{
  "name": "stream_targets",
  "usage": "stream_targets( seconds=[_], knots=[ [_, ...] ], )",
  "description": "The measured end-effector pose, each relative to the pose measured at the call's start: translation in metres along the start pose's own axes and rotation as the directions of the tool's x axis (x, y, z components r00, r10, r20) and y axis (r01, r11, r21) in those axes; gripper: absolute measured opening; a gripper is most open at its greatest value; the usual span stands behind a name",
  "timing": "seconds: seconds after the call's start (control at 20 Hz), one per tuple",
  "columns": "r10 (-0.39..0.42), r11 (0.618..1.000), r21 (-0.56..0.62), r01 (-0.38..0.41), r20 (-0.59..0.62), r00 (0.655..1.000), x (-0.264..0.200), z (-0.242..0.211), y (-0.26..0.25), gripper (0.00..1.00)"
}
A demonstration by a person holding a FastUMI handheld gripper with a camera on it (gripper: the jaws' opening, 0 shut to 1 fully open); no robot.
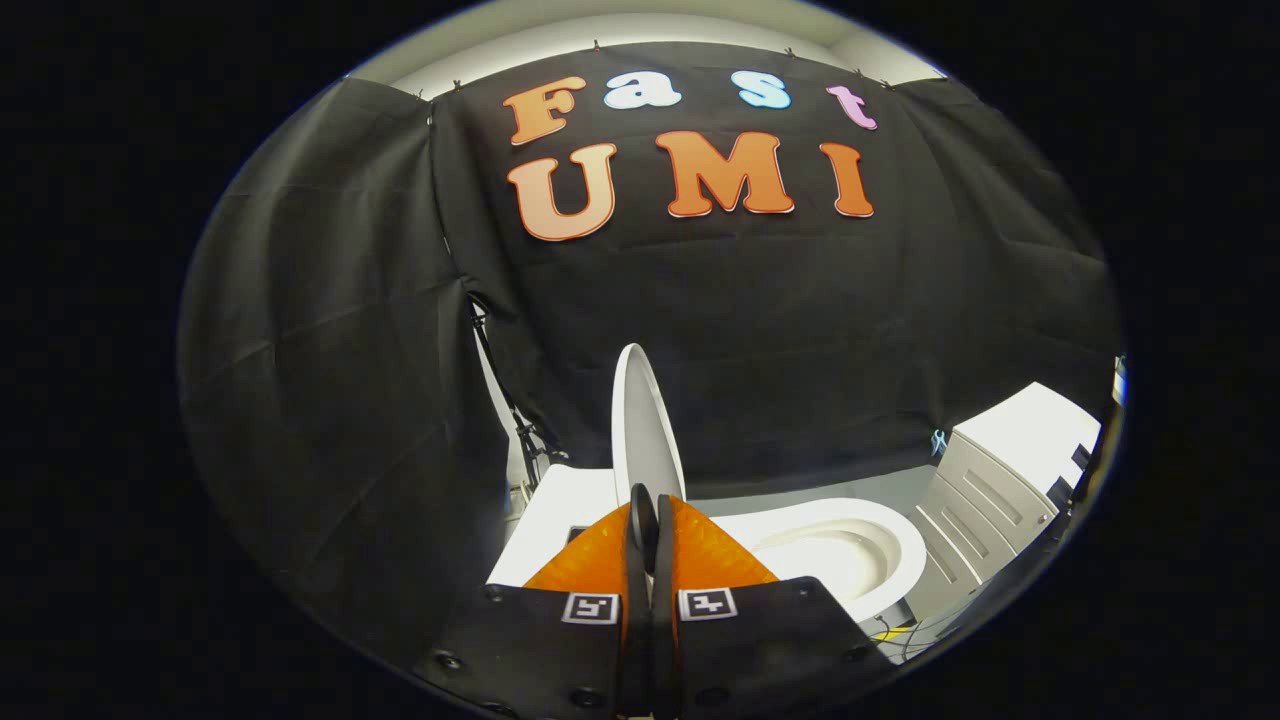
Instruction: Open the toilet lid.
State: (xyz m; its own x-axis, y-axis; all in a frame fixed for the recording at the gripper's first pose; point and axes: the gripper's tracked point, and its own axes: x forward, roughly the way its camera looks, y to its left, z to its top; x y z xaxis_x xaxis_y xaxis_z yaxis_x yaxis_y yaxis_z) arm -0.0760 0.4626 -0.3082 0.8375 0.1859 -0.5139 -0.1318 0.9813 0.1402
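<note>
White and glossy, the toilet lid (645, 430) is seen raised nearly upright, edge-on, rising straight up from between the fingertips of the gripper (645, 520). The gripper's two fingers are brought almost together, with only a narrow slot left between them, and the lid's lower edge is caught in that slot; whether both fingers actually press on it cannot be told. To the right of the lid, the toilet seat (890, 545) and open bowl (820, 555) are exposed. To the left of the lid, the flat white top of the toilet's rear section (555, 520) is seen. Further right, a pale cabinet (990, 490) with panelled fronts is placed beside the toilet. Black cloth (330, 400) is hung behind everything as the booth's wall.
</note>
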Motion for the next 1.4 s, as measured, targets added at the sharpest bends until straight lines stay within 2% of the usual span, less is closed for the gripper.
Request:
stream_targets(
  seconds=[0.35, 0.65, 0.85, 0.9, 1.0, 1.1, 1.25, 1.3, 1.4],
  knots=[
    [0.004, 0.998, -0.065, -0.005, -0.01, 1.0, 0.0, -0.009, 0.026, 0.08],
    [-0.029, 0.992, -0.125, 0.029, 0.001, 1.0, 0.001, -0.012, 0.033, 0.09],
    [-0.025, 0.997, -0.077, 0.026, 0.013, 1.0, -0.005, -0.004, 0.034, 0.13],
    [-0.019, 0.998, -0.061, 0.021, 0.028, 0.999, -0.006, 0.003, 0.035, 0.21],
    [-0.006, 0.998, -0.057, 0.009, 0.041, 0.999, -0.011, 0.011, 0.037, 0.24],
    [0.005, 0.997, -0.074, 0.0, 0.064, 0.998, -0.016, 0.021, 0.039, 0.42],
    [0.008, 0.997, -0.074, -0.001, 0.102, 0.995, -0.024, 0.036, 0.035, 0.62],
    [0.003, 0.998, -0.069, 0.005, 0.114, 0.993, -0.026, 0.042, 0.031, 0.72],
    [0.001, 0.998, -0.064, 0.008, 0.133, 0.991, -0.033, 0.053, 0.025, 0.81]
  ],
)
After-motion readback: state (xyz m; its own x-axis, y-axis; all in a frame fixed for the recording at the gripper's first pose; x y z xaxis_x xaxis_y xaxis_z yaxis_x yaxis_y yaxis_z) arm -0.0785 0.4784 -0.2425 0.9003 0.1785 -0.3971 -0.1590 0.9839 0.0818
